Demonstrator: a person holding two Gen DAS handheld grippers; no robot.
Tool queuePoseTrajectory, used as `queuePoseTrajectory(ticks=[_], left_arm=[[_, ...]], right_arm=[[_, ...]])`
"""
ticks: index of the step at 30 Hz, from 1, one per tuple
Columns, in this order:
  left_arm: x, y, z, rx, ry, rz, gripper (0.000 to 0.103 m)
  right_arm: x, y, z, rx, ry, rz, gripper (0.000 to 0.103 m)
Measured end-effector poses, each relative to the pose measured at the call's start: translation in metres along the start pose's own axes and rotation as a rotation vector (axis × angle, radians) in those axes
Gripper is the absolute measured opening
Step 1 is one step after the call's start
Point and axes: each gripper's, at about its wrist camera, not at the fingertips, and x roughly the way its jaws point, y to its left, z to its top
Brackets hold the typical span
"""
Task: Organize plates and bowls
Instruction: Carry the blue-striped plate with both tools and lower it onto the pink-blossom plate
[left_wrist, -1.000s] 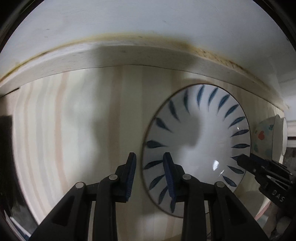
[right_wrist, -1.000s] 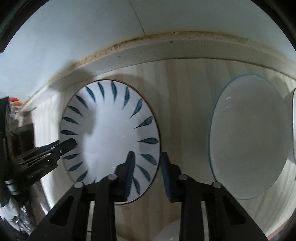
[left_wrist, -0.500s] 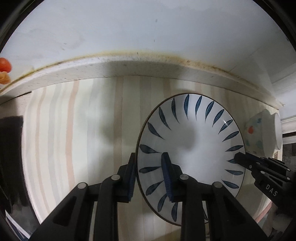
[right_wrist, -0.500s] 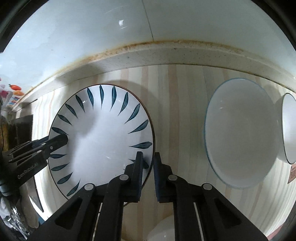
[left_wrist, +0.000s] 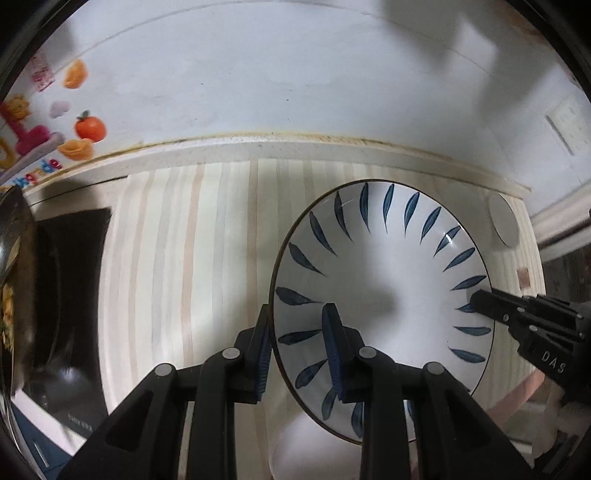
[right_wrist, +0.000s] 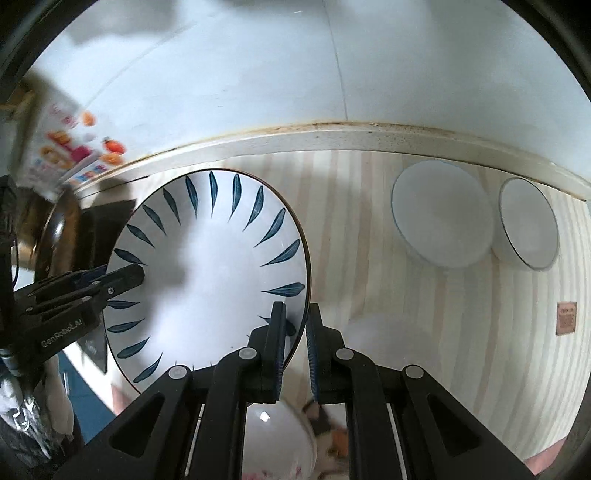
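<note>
I am pinching the leaf-patterned plate (left_wrist: 384, 295) with both grippers: my left gripper (left_wrist: 299, 350) is clamping its near-left rim, one pad under the edge and one on the glazed face, while my right gripper (right_wrist: 295, 343) is pressing nearly together on the opposite rim, the thin edge running between its pads. The plate is hanging above the desk (right_wrist: 461, 332), tilted, a round glossy white ceramic disc ringed with dark blue leaf strokes and a fine dark rim line. Just beneath my right gripper a white bowl (right_wrist: 277, 439) is showing, smooth and shiny. The desk is pale wood with soft lengthwise stripes, lying bare to the plate's left in the left wrist view. Farther off, two plain white bowls (right_wrist: 443, 218) are sitting side by side near the back edge, where a speckled ledge is meeting the white wall (right_wrist: 258, 74). A dark pan (left_wrist: 14, 277) is sitting at the far left.
</note>
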Motion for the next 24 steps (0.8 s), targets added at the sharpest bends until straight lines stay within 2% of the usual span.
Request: queuePoseTrajectory(ticks=[5, 11, 18, 24], left_arm=[[-0.027, -0.007, -0.045, -0.001, -0.007, -0.005, 0.024], [-0.033, -0.011, -0.088, 0.007, 0.007, 0.005, 0.024], [-0.015, -0.012, -0.125, -0.001, 0.083, 0.014, 0.024], [0.018, -0.012, -0.145, 0.002, 0.156, 0.029, 0.024]], right_arm=[[-0.035, 0.01, -0.043, -0.031, -0.021, 0.027, 0.012], [-0.058, 0.018, -0.104, -0.056, -0.009, 0.053, 0.012], [-0.036, 0.016, -0.153, -0.054, 0.068, 0.083, 0.012], [0.0, 0.009, -0.174, -0.044, 0.127, 0.073, 0.012]])
